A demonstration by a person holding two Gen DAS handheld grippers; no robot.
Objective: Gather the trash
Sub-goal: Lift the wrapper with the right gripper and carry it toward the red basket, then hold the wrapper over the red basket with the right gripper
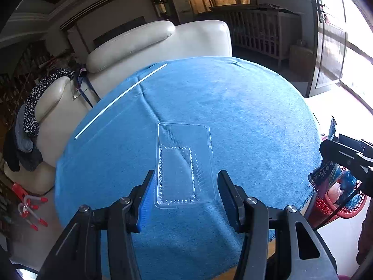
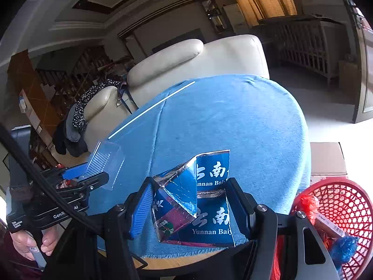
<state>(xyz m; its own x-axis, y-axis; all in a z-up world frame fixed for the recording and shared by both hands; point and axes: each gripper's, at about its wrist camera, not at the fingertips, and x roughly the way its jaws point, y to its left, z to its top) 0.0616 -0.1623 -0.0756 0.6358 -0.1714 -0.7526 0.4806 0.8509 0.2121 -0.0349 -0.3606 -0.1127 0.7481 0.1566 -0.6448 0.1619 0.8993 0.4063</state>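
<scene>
Left wrist view: my left claw (image 1: 185,194) stands about half open with a clear plastic tray (image 1: 184,165) between its fingers, the blue pad (image 1: 146,200) at one long edge and the black finger at the other. The tray is a see-through rectangle with a flat rim, rounded corners and a ribbed, sunken pocket; the blue cloth (image 1: 244,116) shows through it. From here I cannot tell whether it rests on the cloth or hangs above it. A thin white stick (image 1: 121,100) lies on the cloth well beyond it. At the right edge my right claw (image 1: 345,156) carries a blue box (image 1: 326,173) above a red basket (image 1: 335,207).

Right wrist view: my right claw (image 2: 191,206) is half open and closed on the box (image 2: 200,200), a flattened, torn blue carton with white lettering, a silver lining and a dark red patch, creased into a peak. It sits over the near edge of the cloth (image 2: 233,121). The basket (image 2: 349,205) is just to the right, with red and blue scraps inside. To the left my left claw (image 2: 93,175) holds the tray (image 2: 107,161) tilted, clear of the cloth, gripped by its edges.
</scene>
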